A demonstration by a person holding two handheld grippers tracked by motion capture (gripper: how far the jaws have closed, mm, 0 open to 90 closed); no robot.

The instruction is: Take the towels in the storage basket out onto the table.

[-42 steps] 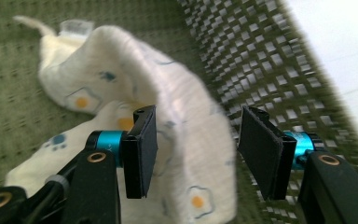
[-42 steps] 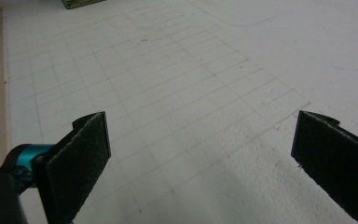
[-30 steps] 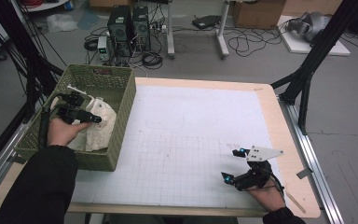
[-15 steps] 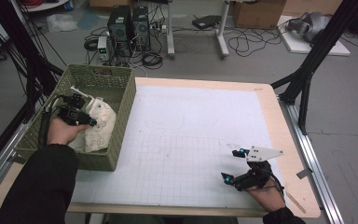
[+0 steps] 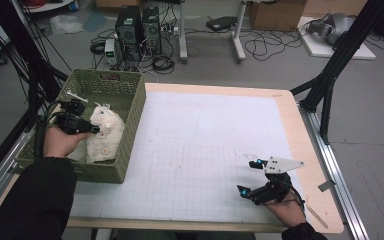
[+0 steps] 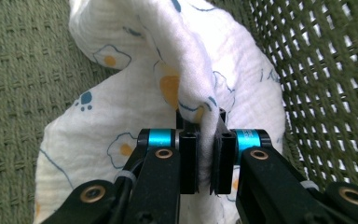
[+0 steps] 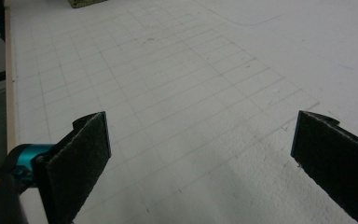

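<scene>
A white cloth (image 5: 106, 131) printed with fried eggs and blue paw marks lies bunched inside a green woven basket (image 5: 131, 102) at the table's left. My left gripper (image 5: 94, 129) is in the basket; its jaws have just been closing and now pinch a raised fold of the cloth (image 6: 193, 88) between the pads, as my left gripper (image 6: 204, 163) shows in its own view. My right gripper (image 5: 247, 176) rests low over the white gridded mat near the front right, jaws wide apart. In the right gripper view my right gripper (image 7: 200, 154) has only bare mat between its pads.
The white gridded mat (image 5: 205, 145) covers most of the wooden table (image 5: 300, 125). Computer towers (image 5: 137, 25), cables and black frame legs (image 5: 330, 85) stand on the floor beyond the far edge. A basket corner (image 7: 81, 3) shows far off in the right gripper view.
My left gripper's jaws closed onto a fold of the cloth and shifted a little in the basket. The right gripper has stayed where it was, still open.
</scene>
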